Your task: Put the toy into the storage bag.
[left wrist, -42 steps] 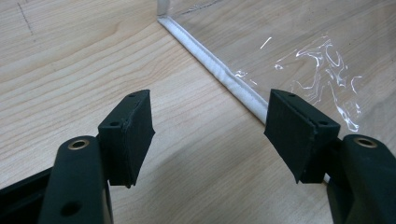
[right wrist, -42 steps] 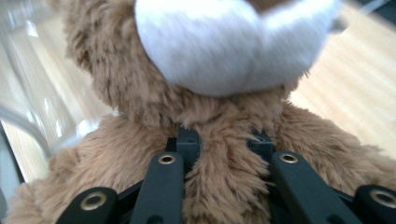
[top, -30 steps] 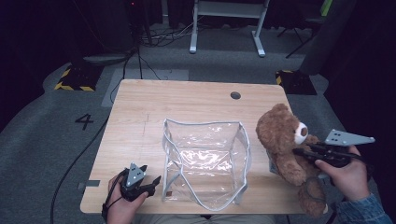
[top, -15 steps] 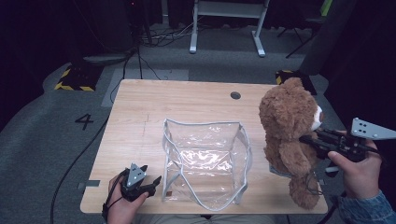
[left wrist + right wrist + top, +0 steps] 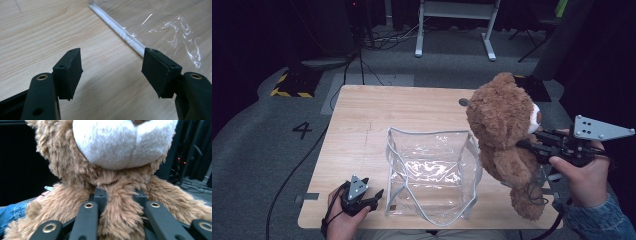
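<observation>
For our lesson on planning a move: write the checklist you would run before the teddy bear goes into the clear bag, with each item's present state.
1. Right gripper shut on the teddy bear: ok, the jaws pinch fur below its muzzle.
2. Bear lifted off the table: ok.
3. Clear bag open, mouth upward: ok.
4. Bear above the bag's mouth: not ok, it hangs by the bag's right edge.
5. Left gripper steadying the bag: not ok, its jaws stand open beside the bag's trim.
6. Bag roomy enough for the bear: cannot tell.
</observation>
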Available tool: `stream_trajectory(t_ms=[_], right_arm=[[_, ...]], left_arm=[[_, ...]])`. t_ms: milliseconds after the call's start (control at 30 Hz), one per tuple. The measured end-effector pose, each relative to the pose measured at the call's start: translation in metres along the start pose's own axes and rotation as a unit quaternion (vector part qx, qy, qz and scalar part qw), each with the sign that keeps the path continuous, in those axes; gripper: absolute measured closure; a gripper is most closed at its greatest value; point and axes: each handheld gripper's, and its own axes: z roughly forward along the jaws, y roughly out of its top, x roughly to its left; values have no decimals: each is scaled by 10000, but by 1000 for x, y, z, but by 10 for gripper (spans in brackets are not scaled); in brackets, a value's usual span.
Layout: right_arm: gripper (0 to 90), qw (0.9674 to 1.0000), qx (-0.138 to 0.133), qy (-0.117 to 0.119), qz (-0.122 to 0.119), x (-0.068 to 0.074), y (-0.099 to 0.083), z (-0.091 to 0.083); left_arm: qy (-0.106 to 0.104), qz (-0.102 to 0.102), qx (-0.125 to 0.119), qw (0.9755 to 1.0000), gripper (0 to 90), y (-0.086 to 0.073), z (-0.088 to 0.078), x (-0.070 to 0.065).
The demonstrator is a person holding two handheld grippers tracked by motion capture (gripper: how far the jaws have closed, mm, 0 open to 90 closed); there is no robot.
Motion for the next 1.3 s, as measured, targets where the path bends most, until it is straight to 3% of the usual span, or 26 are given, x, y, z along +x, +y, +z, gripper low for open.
stream_trajectory(t_ms=[100,167,267,400,600,733,867,1033,1300], right_arm=[[740,9999,-20,143,-48,5,8,15],[740,9998,-24,186,-60,8,13,25],[740,9996,-62,283,-65,12,19,36],[740,9990,-78,449,-34,18,28,51],[740,9977,-82,669,-64,29,40,74],[739,9960,-115,877,-99,41,50,95],[739,9946,-246,1005,-58,47,55,108],[737,9927,-307,1159,88,51,52,120],[730,9920,103,1222,284,52,23,145]], left_arm=[[117,-97,98,9998,327,-2,-2,3],[88,-147,122,9998,328,-3,-2,4],[104,-99,199,9997,328,-3,-1,5],[76,-104,121,9998,329,-1,-1,4],[-214,33,8,9998,326,6,1,-5],[-424,142,93,9990,334,10,11,-11],[-495,276,213,9982,345,13,18,-17],[-550,269,144,9980,372,16,22,-18],[-611,343,98,9975,430,20,27,-19]])
